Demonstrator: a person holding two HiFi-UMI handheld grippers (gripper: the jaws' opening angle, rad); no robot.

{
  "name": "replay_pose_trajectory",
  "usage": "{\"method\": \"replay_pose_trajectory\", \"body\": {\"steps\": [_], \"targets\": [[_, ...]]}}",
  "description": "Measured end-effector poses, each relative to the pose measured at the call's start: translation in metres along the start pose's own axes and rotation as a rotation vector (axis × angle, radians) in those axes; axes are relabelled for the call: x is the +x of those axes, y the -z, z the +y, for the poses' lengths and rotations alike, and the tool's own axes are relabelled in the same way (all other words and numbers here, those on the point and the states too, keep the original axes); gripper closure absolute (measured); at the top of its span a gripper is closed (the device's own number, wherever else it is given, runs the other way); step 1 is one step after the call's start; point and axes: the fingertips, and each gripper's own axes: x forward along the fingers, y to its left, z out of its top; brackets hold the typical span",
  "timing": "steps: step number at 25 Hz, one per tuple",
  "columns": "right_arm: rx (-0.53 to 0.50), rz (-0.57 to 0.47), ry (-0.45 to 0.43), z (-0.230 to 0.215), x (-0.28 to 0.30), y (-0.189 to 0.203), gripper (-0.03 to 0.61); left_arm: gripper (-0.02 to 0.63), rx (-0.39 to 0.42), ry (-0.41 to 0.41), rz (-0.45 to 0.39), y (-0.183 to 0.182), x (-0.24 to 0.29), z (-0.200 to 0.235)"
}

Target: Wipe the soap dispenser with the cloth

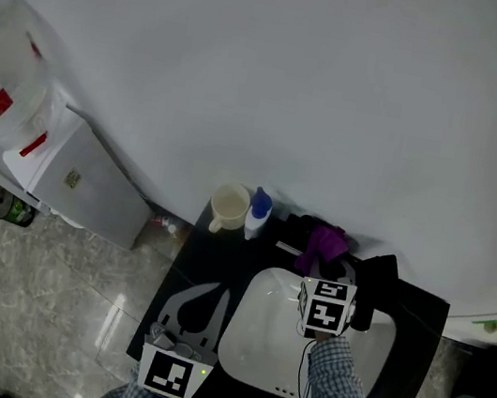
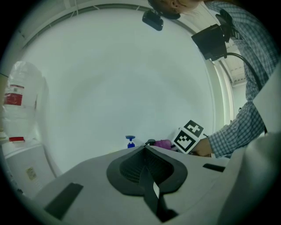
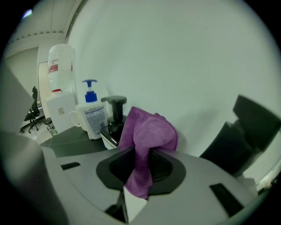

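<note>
Soap dispenser (image 3: 115,110), black pump, stood at counter back against wall, just beside blue pump bottle (image 3: 92,115).
Likely rigid, slick, tippy; steady by body.
Cloth (image 3: 147,136) soft, limp, pinched in closed right gripper (image 3: 138,169), at dispenser; contact unclear.
Left gripper (image 2: 147,169) jaws together, empty, well apart.
Wall behind, sink (image 1: 253,337) in front: little room.

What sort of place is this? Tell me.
Likely an office pantry or washroom corner: a white sink in a dark counter, a mug against the wall, a water cooler beside it.
</note>
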Motion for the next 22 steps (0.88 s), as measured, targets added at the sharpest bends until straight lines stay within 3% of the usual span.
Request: {"method": "replay_pose_trajectory", "body": {"steps": [13,22], "targets": [[0.016,-0.287,-0.059,0.015,-0.061,-0.103,0.500,0.612,-0.027,-0.015,-0.029,-0.011,0.002,0.000],[-0.042,-0.258,-0.118,0.054,-0.035,-0.075,0.500,0.612,-0.028,-0.025,-0.009,0.005,0.002,0.008]]}}
